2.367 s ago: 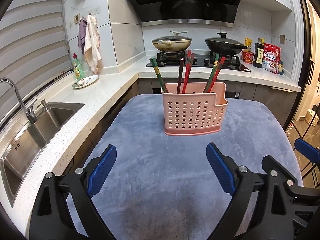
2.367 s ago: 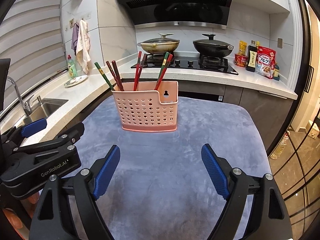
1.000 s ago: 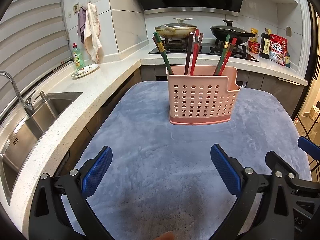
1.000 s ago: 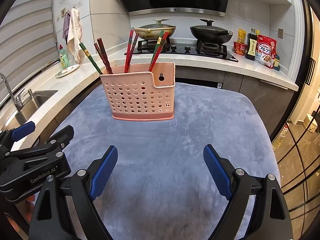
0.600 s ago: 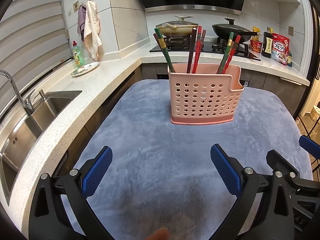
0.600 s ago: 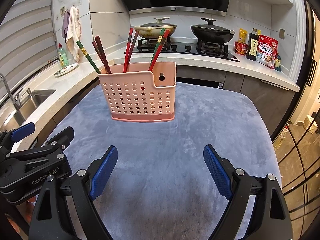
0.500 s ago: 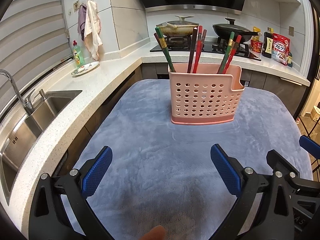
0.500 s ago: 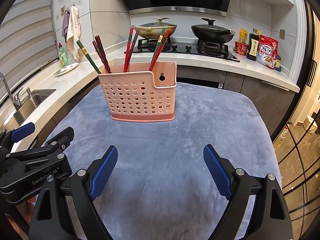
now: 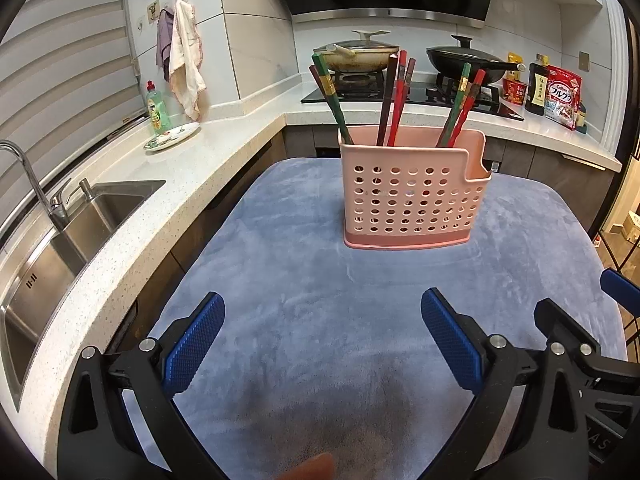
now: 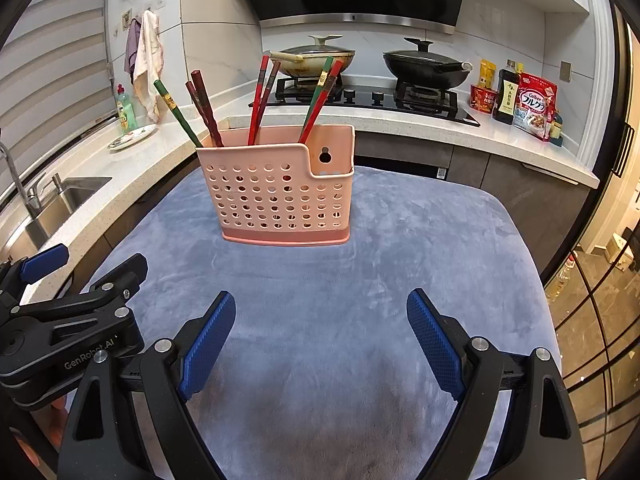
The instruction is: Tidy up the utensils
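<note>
A pink perforated utensil holder (image 9: 412,196) stands upright on the blue-grey cloth (image 9: 320,320); it also shows in the right wrist view (image 10: 280,196). Several red, green and brown chopsticks (image 9: 394,100) stand in it, leaning in different directions (image 10: 260,96). My left gripper (image 9: 322,332) is open and empty, well short of the holder. My right gripper (image 10: 320,336) is open and empty, also short of it. The left gripper's body shows at the left of the right wrist view (image 10: 68,320).
A white counter with a steel sink (image 9: 52,248) and tap runs along the left. A dish-soap bottle (image 9: 157,108) and a plate (image 9: 172,136) stand further back. Two pans (image 10: 424,66) sit on the hob behind. Food packets (image 10: 534,106) stand at the back right.
Both grippers have moved closer to the holder since the earliest frames and hardly moved in the last half second. Both stay open and empty.
</note>
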The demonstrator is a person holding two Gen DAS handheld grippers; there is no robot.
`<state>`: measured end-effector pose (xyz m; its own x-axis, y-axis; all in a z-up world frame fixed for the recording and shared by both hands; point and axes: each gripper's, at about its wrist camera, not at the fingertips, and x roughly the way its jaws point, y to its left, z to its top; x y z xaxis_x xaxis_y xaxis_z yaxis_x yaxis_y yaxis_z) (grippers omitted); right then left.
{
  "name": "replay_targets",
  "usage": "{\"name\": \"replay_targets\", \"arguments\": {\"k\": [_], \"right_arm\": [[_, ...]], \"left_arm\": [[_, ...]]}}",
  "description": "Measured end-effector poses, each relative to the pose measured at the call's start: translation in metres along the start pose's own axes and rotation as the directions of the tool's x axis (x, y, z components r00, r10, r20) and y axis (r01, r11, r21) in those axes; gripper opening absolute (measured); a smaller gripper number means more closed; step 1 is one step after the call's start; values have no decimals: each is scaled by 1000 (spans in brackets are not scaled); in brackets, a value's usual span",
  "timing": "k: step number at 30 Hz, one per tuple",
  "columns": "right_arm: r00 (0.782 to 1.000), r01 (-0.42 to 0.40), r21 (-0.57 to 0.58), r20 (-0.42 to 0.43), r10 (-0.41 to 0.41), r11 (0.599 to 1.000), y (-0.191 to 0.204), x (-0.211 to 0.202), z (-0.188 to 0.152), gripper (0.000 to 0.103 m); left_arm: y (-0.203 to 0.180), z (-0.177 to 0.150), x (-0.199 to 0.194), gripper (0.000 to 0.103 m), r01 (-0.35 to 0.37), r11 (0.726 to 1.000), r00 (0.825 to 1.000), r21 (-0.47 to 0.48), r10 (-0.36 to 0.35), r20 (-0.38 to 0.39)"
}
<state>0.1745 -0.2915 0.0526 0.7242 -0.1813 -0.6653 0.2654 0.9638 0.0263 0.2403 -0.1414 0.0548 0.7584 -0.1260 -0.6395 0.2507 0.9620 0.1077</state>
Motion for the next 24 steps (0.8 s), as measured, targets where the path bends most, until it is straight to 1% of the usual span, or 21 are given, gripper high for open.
{"name": "replay_targets", "arguments": {"k": [17,24], "right_arm": [[1000,-1,6,-3,1,1000,-3,1,1,84],[1000,-2,3,-5,2,1000,-3,4,2,84]], "left_arm": [[-5,0,4,94,-8,1000,1000,23,8,-2],[-2,1,10,94,-8,1000,1000,15,8,-23]]}}
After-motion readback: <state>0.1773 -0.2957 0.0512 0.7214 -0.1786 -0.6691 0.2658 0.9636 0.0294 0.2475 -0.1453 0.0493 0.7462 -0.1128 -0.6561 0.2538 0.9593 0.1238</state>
